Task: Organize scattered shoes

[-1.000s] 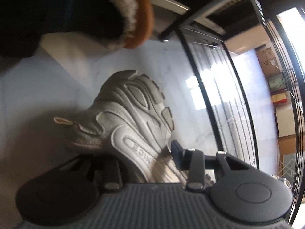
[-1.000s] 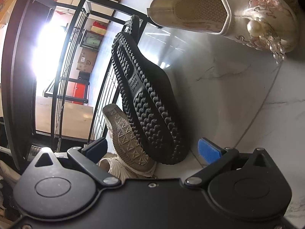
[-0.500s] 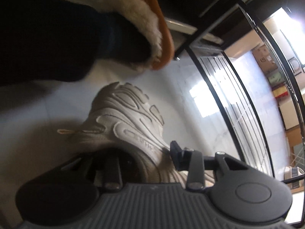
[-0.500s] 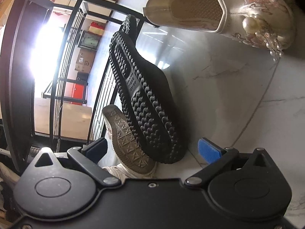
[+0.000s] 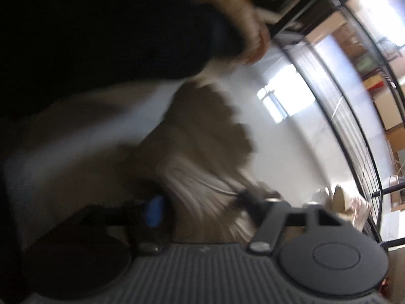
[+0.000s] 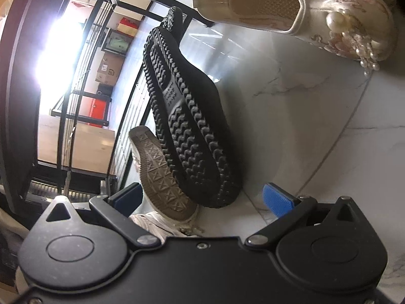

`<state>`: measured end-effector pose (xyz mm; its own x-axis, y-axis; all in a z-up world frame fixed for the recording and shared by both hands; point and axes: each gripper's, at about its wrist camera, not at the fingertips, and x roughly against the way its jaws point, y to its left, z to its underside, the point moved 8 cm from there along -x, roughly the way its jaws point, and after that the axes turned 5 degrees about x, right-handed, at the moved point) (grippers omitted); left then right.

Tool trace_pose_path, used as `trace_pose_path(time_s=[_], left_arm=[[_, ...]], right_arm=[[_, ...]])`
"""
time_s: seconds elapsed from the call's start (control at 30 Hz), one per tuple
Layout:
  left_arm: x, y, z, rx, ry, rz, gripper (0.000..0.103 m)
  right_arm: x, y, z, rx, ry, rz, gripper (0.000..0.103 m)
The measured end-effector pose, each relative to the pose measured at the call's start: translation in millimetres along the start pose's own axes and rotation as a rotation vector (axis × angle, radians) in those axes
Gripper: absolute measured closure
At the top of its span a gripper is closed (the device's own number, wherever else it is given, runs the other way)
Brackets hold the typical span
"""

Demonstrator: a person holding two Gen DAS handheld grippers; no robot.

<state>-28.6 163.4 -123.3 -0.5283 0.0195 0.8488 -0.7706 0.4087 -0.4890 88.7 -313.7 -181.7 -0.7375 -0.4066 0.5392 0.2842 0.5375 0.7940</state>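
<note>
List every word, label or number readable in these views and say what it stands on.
No text can be read.
Black shoe sole: moulded lettering at mid-sole, too small to read.
Cardboard box: a dark printed mark, illegible.
Grey sneaker: motion blur hides any lettering.

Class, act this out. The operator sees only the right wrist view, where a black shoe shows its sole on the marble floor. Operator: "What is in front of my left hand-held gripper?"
Observer: The left hand-held gripper has a pale sneaker between its fingers, and its jaws are opening.
Operator: Is anything else close to it?
Observer: Yes. A fur-lined orange slipper with a dark-clothed leg in it lies just beyond the sneaker.
Operator: Is that view sharp enough to judge contact?
Observer: No, it is motion-blurred. I cannot tell whether the pads touch the sneaker.
</note>
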Motion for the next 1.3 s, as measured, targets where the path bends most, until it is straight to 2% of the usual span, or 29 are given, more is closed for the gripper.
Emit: trace_pose_path(time_s=[0.03,0.13,0.23,0.3,0.43,0.57,0.67,0.7,0.77,0.87,0.97,1.03,1.2,1.3], left_arm=[[3.0,-2.0,0.6,0.003,0.011,0.017,0.018],[22.0,-22.5,0.9,-0.081,-0.005,0.089,0.014],[49.9,-49.5,-0.2,-0.232,-0.086,0.184,0.006],[63.4,-60.3,-2.1,-0.307,-0.135,0.208,0.006],[85.1,-62.6,-9.3,-0.438,-0.247,0.174,0.006],[96.3,-56.3,-29.1,-0.538,-0.353,0.093,0.005],[107.0,-40.1,-42.0,-0.544,-0.386,0.057,0.004],[109.6,-35.7,-44.7,-0.543,-0.39,0.051,0.004],[116.1,-25.4,-49.6,-0.56,-0.403,0.077,0.004],[119.7,-20.4,-48.3,-0.597,-0.429,0.122,0.003],[121.0,-23.1,-46.9,-0.598,-0.445,0.124,0.001],[119.6,-22.7,-47.5,-0.597,-0.449,0.126,0.001],[118.4,-17.7,-52.1,-0.572,-0.463,0.137,0.001],[117.0,-14.6,-55.2,-0.555,-0.473,0.142,0.001]], right_arm=[[0.5,0.1,0.6,0.008,-0.002,0.005,0.0],[4.1,1.9,4.1,0.054,-0.008,0.032,0.0],[10.0,6.5,8.4,0.116,-0.011,0.056,0.0],[14.5,14.3,12.9,0.172,-0.008,0.065,0.0],[22.7,47.0,26.1,0.359,0.0,0.072,0.0],[21.3,91.8,51.9,0.599,0.059,0.049,0.0],[11.2,130.0,87.0,0.838,0.162,0.014,0.0],[5.9,146.7,105.7,0.956,0.206,-0.007,0.0],[1.5,166.6,129.5,1.111,0.243,-0.031,0.0],[-2.6,203.4,172.4,1.381,0.273,-0.113,0.0],[-7.5,236.2,206.1,1.564,0.268,-0.195,0.0],[-16.0,257.1,233.7,1.74,0.263,-0.232,0.0],[-42.7,279.0,282.2,1.979,0.4,-0.296,0.0],[-60.6,284.7,304.4,2.057,0.488,-0.31,0.0]])
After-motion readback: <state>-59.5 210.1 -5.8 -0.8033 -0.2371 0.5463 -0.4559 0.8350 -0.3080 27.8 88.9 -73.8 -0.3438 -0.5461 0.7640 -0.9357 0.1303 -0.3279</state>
